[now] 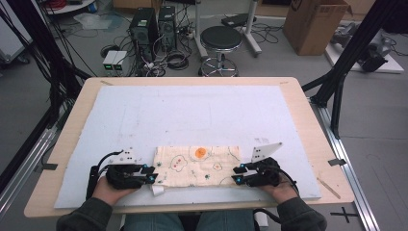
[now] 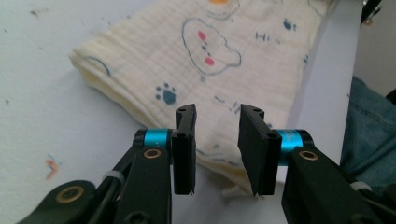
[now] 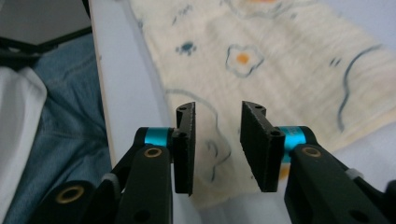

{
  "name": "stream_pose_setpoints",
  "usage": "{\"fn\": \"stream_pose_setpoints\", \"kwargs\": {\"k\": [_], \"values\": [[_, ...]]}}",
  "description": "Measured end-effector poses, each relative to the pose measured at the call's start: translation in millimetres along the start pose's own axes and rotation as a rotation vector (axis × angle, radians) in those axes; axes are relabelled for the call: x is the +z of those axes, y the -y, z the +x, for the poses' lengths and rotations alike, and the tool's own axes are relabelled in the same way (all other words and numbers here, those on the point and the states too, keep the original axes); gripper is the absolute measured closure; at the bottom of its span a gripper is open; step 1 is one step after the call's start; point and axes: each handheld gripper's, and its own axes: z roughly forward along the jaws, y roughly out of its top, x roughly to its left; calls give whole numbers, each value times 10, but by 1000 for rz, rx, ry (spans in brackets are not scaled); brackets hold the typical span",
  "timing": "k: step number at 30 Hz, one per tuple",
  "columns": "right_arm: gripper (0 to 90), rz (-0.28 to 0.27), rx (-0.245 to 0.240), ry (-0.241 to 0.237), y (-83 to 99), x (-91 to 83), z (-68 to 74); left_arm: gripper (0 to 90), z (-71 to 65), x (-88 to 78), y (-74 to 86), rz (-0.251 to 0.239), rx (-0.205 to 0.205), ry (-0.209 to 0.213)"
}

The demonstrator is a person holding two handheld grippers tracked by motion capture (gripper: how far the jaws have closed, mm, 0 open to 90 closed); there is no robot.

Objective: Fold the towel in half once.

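While the folded cloth lies flat on the white mat close to the table's near edge, the left gripper and right gripper sit at its two short ends, each pointing inward at it, which reads as a two-handed hold being set up on the near corners so the cloth can be folded or lifted evenly. Both pairs of jaws stand parted, and nothing is pinched between them. From the left gripper view the left gripper hovers over the near corner of the cloth, where stacked layers and a small white tag at the hem show, details the high view barely gives. In the right gripper view the right gripper hangs above the cloth beside the mat's edge, with the person's jeans beyond. Farther back, the high view alone takes in a stool, computer towers and a cardboard box on the floor.
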Motion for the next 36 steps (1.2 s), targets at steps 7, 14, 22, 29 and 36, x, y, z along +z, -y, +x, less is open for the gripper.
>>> {"fn": "stream_pose_setpoints", "kwargs": {"k": [7,14,22,29,36], "values": [[578,-56,15,35,-132,-30,-106,615,77,-24,-52,-49,-46,-24],[509,-71,48,62,-183,-6,-199,590,116,-7,-73,-47,-49,-32],[499,-66,71,81,-190,0,-255,574,142,5,-165,-64,-33,-47],[494,-73,86,97,-200,-10,-324,543,178,-7,-169,-73,-47,-53],[481,-70,84,108,-266,4,-361,509,199,-21,-223,-78,-49,-65]]}}
